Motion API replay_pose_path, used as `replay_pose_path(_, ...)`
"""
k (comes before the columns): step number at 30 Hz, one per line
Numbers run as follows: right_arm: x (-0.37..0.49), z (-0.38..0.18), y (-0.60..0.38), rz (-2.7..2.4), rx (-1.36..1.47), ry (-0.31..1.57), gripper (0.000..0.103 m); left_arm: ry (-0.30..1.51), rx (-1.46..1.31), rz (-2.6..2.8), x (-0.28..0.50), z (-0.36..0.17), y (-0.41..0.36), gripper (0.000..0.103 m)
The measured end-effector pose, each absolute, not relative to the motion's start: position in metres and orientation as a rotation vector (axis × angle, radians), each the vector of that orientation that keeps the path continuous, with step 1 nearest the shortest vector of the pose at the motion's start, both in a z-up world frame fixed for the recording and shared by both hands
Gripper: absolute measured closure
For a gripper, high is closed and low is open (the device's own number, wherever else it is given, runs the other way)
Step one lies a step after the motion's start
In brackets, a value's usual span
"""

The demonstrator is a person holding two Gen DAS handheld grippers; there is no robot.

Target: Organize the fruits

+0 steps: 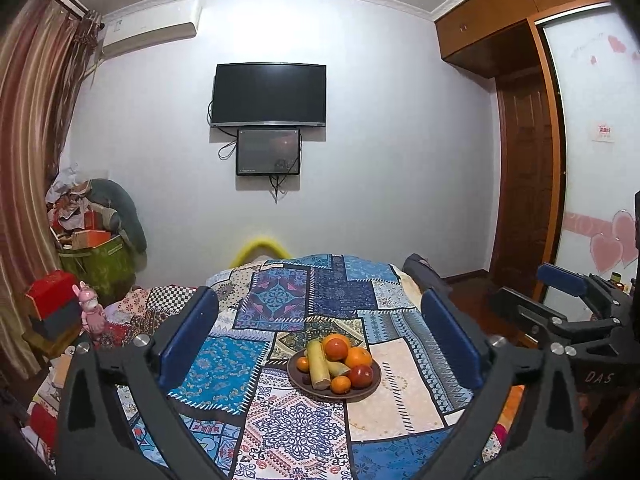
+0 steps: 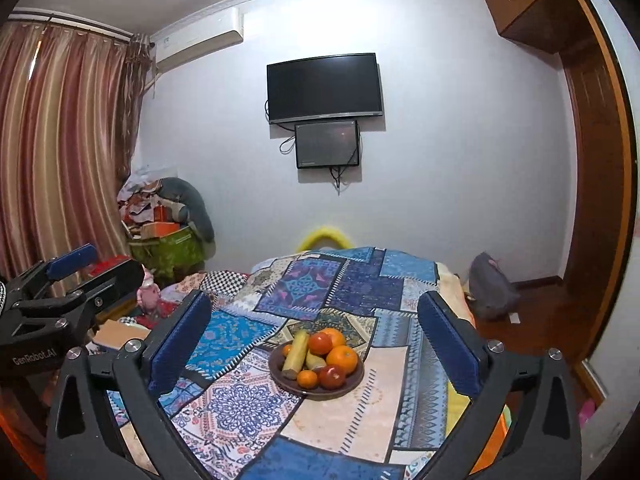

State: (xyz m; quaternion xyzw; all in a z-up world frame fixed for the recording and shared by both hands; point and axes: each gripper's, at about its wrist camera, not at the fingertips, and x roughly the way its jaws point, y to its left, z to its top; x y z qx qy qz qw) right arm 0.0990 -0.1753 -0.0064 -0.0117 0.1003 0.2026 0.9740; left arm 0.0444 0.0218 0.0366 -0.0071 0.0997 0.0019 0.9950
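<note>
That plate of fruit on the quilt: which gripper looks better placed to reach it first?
Hardly any difference. Both the left gripper and the right gripper are open, empty and aimed at the plate. In each wrist view it sits about central between the fingers, so either would do.

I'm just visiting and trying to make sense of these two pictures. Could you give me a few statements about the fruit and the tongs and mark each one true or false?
1. The fruit sits piled on a brown plate on the patchwork blanket. True.
2. The left tongs are clamped on an orange. False: they are open and hold nothing, with the fruit farther ahead.
3. The right tongs are open and empty. True.
4. The television on the wall is showing a bright picture. False: its screen is dark.
5. Fruit lies scattered across the blanket. False: all the visible fruit is on the plate.
</note>
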Motion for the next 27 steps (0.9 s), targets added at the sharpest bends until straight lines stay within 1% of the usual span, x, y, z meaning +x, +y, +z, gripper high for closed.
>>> replay_pose_path(27,0.0912,-0.0007,-0.1801,0.411,-0.001,0.191,0.000,0.196,-0.019,0.007,0.0444,0.0395,0.0212,0.000)
